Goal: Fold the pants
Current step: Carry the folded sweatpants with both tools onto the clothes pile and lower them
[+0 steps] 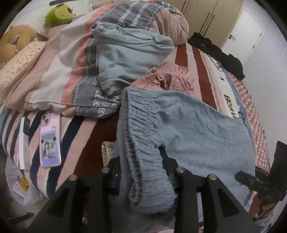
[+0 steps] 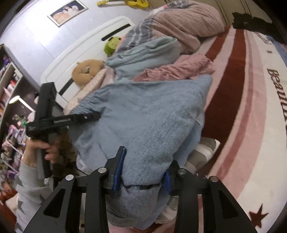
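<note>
Fuzzy blue pants (image 1: 193, 129) are held up over the bed. My left gripper (image 1: 141, 172) is shut on the gathered elastic waistband (image 1: 143, 143). The same pants (image 2: 143, 114) fill the right wrist view. My right gripper (image 2: 141, 172) is shut on a bunched part of the pants, between its blue pads (image 2: 119, 170). The left gripper's body (image 2: 53, 121), held by a hand, shows at the left of the right wrist view. The right gripper's body (image 1: 265, 186) shows at the lower right of the left wrist view.
A striped blanket (image 1: 197, 59) covers the bed. On it lie a light blue garment (image 1: 129, 55), a pink garment (image 1: 168, 78), a duvet (image 1: 62, 71), a black garment (image 1: 218, 52) and a phone (image 1: 49, 141). Plush toys (image 1: 59, 14) sit at the headboard.
</note>
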### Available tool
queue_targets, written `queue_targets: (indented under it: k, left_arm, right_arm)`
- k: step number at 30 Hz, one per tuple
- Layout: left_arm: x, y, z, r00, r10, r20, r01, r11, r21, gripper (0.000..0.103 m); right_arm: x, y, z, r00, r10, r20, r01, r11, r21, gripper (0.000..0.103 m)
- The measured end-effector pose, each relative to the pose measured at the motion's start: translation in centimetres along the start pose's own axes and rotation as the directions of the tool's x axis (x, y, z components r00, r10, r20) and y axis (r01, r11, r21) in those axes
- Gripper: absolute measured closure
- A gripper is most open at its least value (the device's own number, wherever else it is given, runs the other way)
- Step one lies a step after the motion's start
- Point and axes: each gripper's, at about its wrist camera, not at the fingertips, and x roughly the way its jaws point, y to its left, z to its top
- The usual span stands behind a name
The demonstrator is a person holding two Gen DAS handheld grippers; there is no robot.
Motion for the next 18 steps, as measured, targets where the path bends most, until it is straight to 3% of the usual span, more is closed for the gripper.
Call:
queue_targets:
  k: [3,8,12,15,18]
  left_arm:
    - [-0.3,-0.4,-0.1,1.0,0.017,-0.001,-0.017,1.0,0.017,0.069]
    - [-0.8,-0.8,-0.4,0.998,0.056,0.001,-0.056,0.998,0.027,0.062]
    - [-1.2,-1.2,-0.6,0.995,0.097,0.015,-0.098,0.995,0.034,0.05]
    - [-1.8,-1.5,-0.7,0.991,0.129,0.043,-0.13,0.991,0.034,0.037]
    - [-2.8,-2.0,-1.0,0.987,0.143,0.073,-0.145,0.989,0.027,0.034]
  right_arm:
    - [-0.1,-0.6,-0.4,1.0,0.026,-0.005,-0.026,0.999,0.032,0.07]
    - [-0.7,0.4,-0.8,1.0,0.01,-0.007,-0.01,1.0,-0.021,0.067]
    - [-0.8,0.5,-0.7,1.0,0.0,-0.003,0.0,1.0,-0.027,0.066]
    - [-1.4,0.2,-0.8,1.0,-0.011,0.015,0.011,1.0,-0.025,0.055]
    - [-2.4,0.0,-0.9,0.999,-0.027,0.038,0.029,0.999,-0.038,0.052]
